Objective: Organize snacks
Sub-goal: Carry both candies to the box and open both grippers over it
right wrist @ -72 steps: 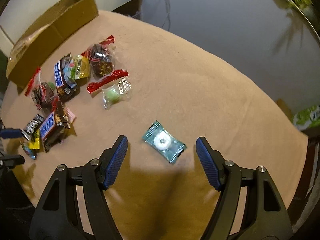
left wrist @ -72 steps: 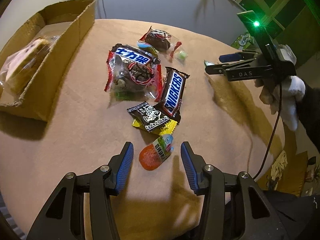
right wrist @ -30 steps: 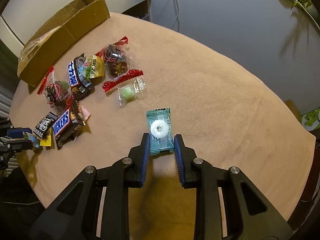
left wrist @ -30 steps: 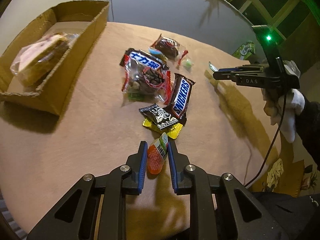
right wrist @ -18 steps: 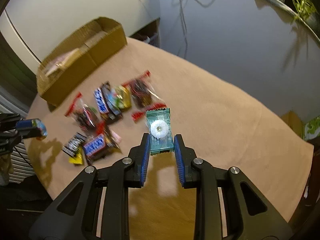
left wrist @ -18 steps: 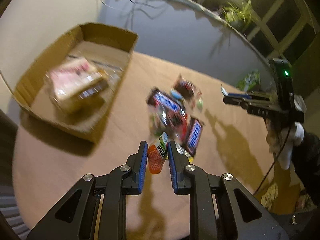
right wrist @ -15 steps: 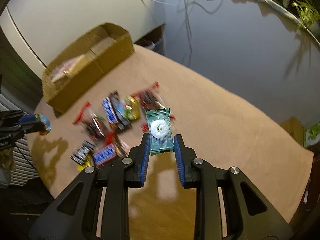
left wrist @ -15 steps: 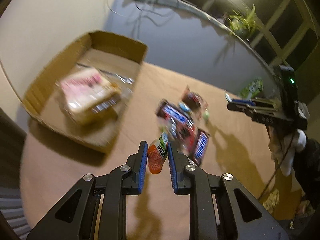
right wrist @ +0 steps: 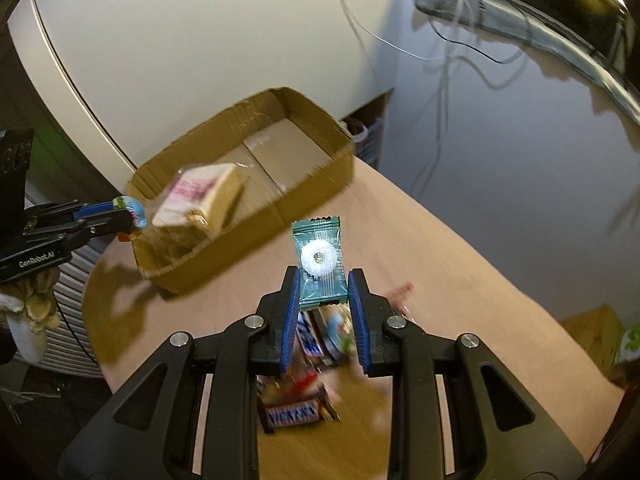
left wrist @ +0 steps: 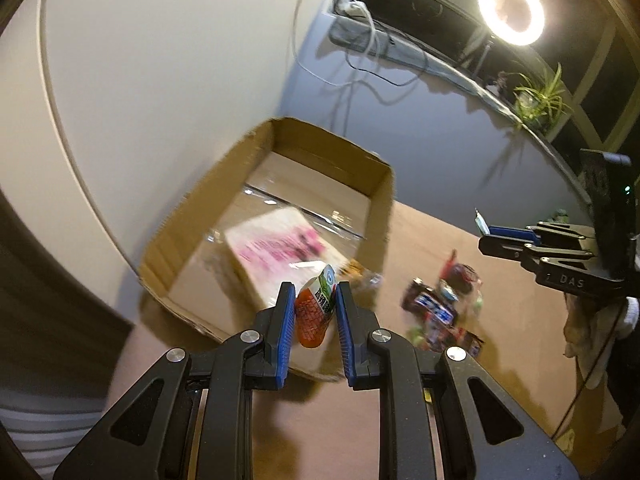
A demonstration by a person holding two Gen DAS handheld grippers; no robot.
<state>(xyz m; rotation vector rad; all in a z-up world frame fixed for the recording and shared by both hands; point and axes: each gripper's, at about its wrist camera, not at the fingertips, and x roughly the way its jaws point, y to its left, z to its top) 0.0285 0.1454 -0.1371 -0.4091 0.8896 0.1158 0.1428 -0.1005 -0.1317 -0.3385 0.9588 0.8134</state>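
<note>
My left gripper point(left wrist: 315, 300) is shut on an orange jelly cup point(left wrist: 314, 312) with a green and white lid, held in the air just before the near edge of the open cardboard box point(left wrist: 376, 196). My right gripper point(right wrist: 325, 280) is shut on a teal wrapped ring mint point(right wrist: 320, 266), held above the snack pile point(right wrist: 316, 340) and short of the box point(right wrist: 280, 208). A pink-labelled wrapped cake point(left wrist: 280, 248) lies inside the box. In the right wrist view the left gripper point(right wrist: 128, 216) with its cup hangs at the box's left corner.
Loose snacks, a Snickers bar point(right wrist: 294, 414) among them, lie on the tan round table point(left wrist: 500, 320). The right gripper point(left wrist: 492, 236), held by a gloved hand, shows at the right of the left wrist view. A white wall stands behind the box; a ring light point(left wrist: 512, 12) glows above.
Both grippers closed on their snacks, lifted them off the table and carried them up and toward the cardboard box, which now looms larger in both views.
</note>
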